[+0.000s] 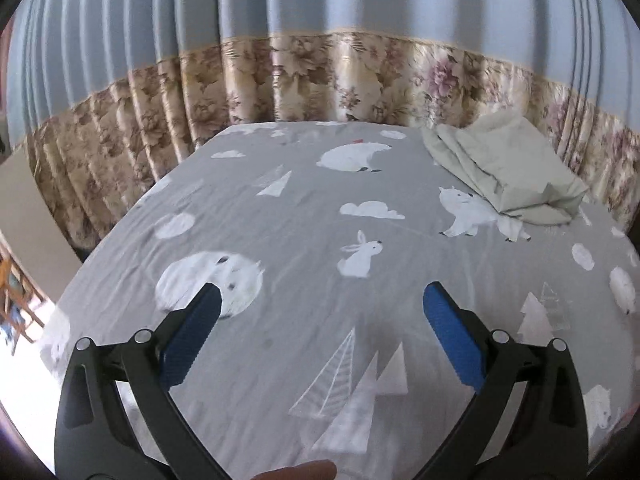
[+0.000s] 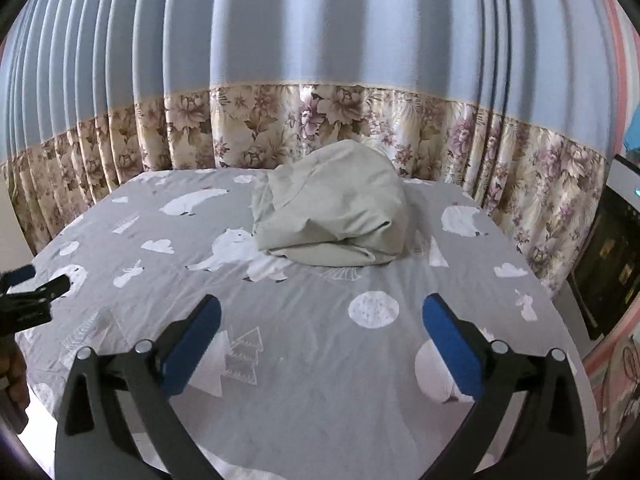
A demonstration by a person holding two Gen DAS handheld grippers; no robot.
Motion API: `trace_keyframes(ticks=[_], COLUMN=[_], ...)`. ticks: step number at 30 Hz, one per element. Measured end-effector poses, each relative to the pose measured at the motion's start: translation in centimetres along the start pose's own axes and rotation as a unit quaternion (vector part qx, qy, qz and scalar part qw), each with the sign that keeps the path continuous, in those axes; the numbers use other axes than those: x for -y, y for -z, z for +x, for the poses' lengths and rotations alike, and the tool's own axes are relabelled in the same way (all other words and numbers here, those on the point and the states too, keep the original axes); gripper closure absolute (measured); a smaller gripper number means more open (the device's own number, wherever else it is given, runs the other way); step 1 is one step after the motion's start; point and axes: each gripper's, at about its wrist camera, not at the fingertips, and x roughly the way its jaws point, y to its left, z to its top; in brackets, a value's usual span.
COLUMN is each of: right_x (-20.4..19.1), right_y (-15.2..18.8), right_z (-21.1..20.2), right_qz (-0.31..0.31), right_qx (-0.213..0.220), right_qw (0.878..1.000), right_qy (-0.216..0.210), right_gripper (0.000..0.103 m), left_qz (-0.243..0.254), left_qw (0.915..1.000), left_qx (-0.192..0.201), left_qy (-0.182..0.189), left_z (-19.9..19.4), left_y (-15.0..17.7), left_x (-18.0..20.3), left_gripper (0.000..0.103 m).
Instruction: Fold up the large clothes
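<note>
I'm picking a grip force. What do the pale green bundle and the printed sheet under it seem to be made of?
Pale green bundle: looks like thin woven cloth, likely cotton or a blend, matte, with soft creases and rounded folds. Printed sheet: also matte woven fabric, fine wrinkles across its grey animal print. Fibre content cannot be told.

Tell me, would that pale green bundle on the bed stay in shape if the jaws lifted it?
Probably not. The bundle is soft, creased cloth in loose layers, so it would likely sag and unfold. It looks light. Its folds overlap unevenly, so one pinch may lift only one layer.
</note>
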Motion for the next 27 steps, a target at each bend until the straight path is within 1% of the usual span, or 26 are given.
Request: trace_keyframes(ticks=[2,5,8,9,11,12,14,16,18,22,24,27], right_x=[0.6,1.4,1.9,2.0,2.2,2.4,2.5,2.3,2.2,2.6,2.8,3.1], right_y=[0.0,-0.2,-0.5,-0.6,-0.7,-0.8,-0.8,-0.9,-0.9,-0.9,-0.9,-1.1], right_z=[-0.1,0.3,1.1,1.4,2.5,3.0,3.3,3.5,3.5,3.6,3.6,3.6], right_qz=[0.021,0.040,0.050,0.051,0.051,0.051,0.049,0.035,0.026,0.038,0.041,0.043], right_qx=[0.001,0.003,0.005,0.004,-0.009,-0.015,-0.013,-0.009,-0.007,-0.004,-0.003,0.002], right_qw=[1.000,0.999,0.999,0.999,0.999,0.999,0.999,0.999,0.999,0.999,0.999,0.999], right_qy=[-0.009,-0.016,-0.011,-0.011,-0.005,0.000,0.005,0.024,0.034,0.031,0.032,0.033], right_gripper=[0.002,0.002,0.002,0.002,0.002,0.002,0.002,0.002,0.002,0.002,0.002,0.002], left_qz=[-0.017,-0.027,-0.019,-0.011,-0.001,0.002,0.004,0.006,0.007,0.027,0.026,0.021], left_qw=[0.9998,0.9995,0.9996,0.9996,0.9996,0.9996,0.9994,0.9992,0.9990,0.9987,0.9986,0.9988], left_qx=[0.004,0.013,0.013,0.011,0.010,0.013,0.024,0.029,0.030,0.028,0.032,0.026], left_qy=[0.006,0.008,0.015,0.024,0.026,0.024,0.027,0.028,0.033,0.033,0.034,0.036], left_z=[-0.5,-0.5,-0.1,0.2,0.7,0.8,1.0,1.3,1.7,2.3,2.2,2.2], left_y=[0.2,-0.3,-1.0,-1.3,-1.8,-2.0,-2.5,-3.0,-3.3,-3.9,-3.9,-3.6], left_x=[-0.6,-0.7,-0.2,0.1,0.6,0.8,1.1,1.5,1.7,2.6,2.7,2.7], left_gripper=[0.003,0.003,0.003,0.003,0.003,0.003,0.003,0.003,0.003,0.003,0.003,0.003])
